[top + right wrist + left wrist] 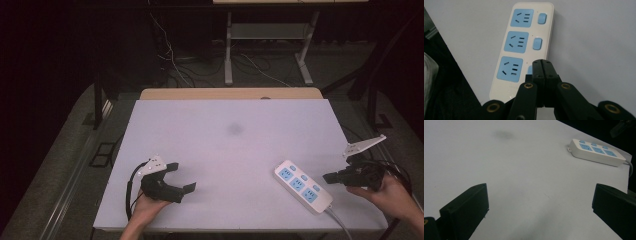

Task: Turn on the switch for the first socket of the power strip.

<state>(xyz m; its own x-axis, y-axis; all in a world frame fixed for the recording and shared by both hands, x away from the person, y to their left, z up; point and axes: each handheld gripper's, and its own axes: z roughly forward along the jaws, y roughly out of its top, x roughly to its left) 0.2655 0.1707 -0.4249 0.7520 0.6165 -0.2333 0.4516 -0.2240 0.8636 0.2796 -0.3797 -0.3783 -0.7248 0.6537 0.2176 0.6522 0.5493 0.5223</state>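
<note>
Currently — the scene by parts:

Power strip (302,186): lies flat near the table's front right corner, its cord running off the front edge — white glossy plastic, rounded oblong, three blue socket faces, each with a blue rocker switch beside it.

Right gripper (541,65): jaws pressed together with nothing between them, tips poised over the nearest switch (530,70); whether they touch it I cannot tell.

Left gripper (181,177): jaws spread wide, empty, resting on the table well apart from the strip.

Table (225,150): matte pale sheet with a faint dark smudge.

Progress: likely early — the closed tip looks aimed to press a switch; pressing seems not yet done.
</note>
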